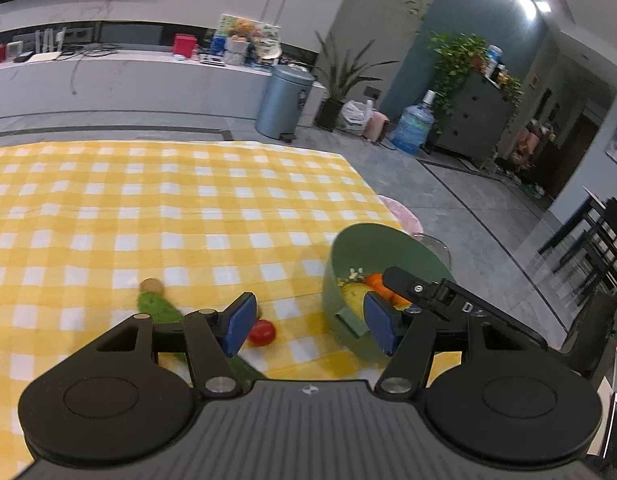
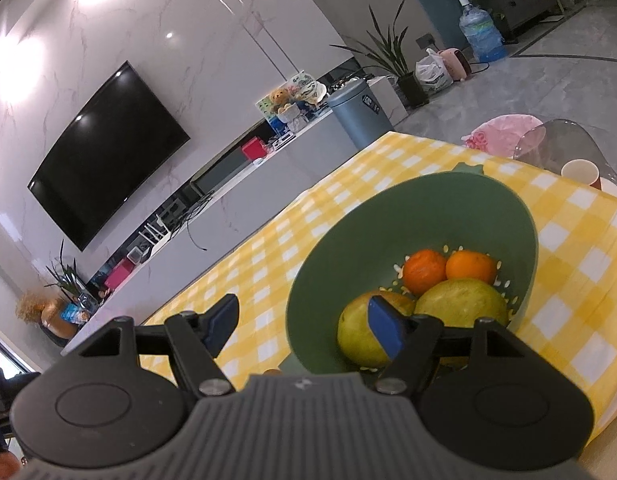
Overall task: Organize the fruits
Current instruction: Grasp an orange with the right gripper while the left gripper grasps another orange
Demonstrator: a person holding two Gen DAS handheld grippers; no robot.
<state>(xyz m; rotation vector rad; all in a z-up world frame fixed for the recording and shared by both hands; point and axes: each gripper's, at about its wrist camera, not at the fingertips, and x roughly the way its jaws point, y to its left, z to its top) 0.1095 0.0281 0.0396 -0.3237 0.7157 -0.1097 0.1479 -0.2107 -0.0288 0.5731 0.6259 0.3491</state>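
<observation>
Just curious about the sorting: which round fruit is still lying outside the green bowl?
The small red fruit on the yellow checked cloth; the oranges and yellow-green fruits sit inside the green colander bowl.

Dim indoor light, ceiling-lamp glare on marble wall [image 2: 212, 40], strong fisheye bending, slight blur

The desk's cloth [image 1: 188, 208] is a yellow and white check, and the bowl [image 2: 388, 216] is a dull green with two oranges [image 2: 424, 270] and two yellow-green pears [image 2: 460, 300] in it. Out on the cloth there's a red tomato [image 1: 262, 333] and a dark green cucumber [image 1: 158, 307], and both grippers have black fingers [image 1: 240, 322] with blue pads.
</observation>
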